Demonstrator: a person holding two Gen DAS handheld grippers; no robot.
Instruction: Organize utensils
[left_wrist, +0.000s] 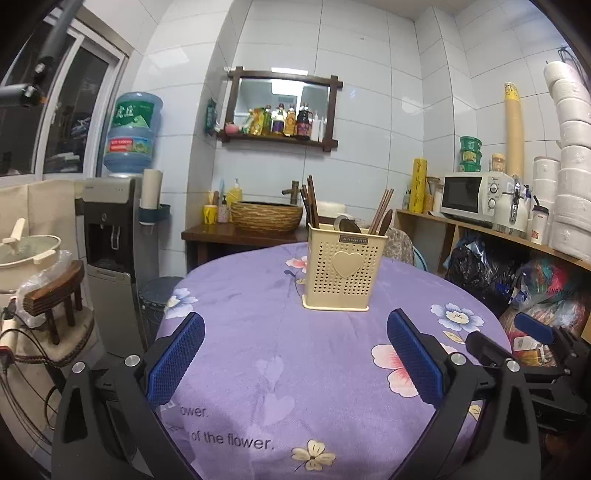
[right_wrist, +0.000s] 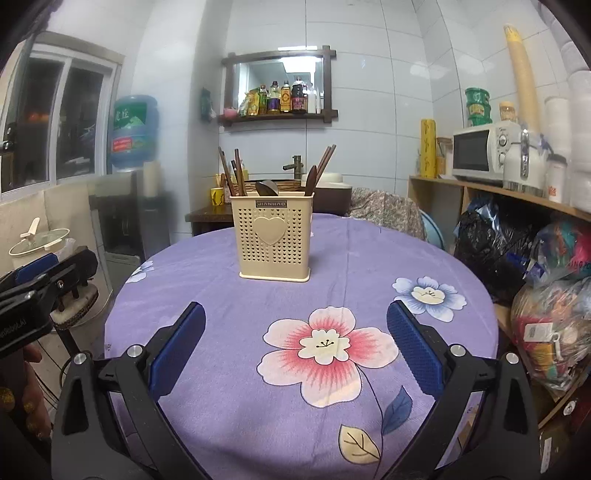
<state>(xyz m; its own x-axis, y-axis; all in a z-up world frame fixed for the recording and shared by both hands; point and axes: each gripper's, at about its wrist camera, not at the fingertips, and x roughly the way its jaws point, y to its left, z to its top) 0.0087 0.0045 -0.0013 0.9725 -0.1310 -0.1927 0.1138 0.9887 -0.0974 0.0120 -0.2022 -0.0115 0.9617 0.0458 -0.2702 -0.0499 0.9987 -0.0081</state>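
Cream utensil holder (right_wrist: 274, 240) bears a "JIANHAO" label (right_wrist: 271, 204).

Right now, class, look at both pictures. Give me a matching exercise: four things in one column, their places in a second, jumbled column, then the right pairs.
Things:
1. holder
2. water bottle
3. microwave
4. sauce bottles

Places:
A. wall shelf under the mirror
B. on the purple tablecloth
C. on top of the dispenser
D. wooden side shelf at right

Pairs: 1-B, 2-C, 3-D, 4-A
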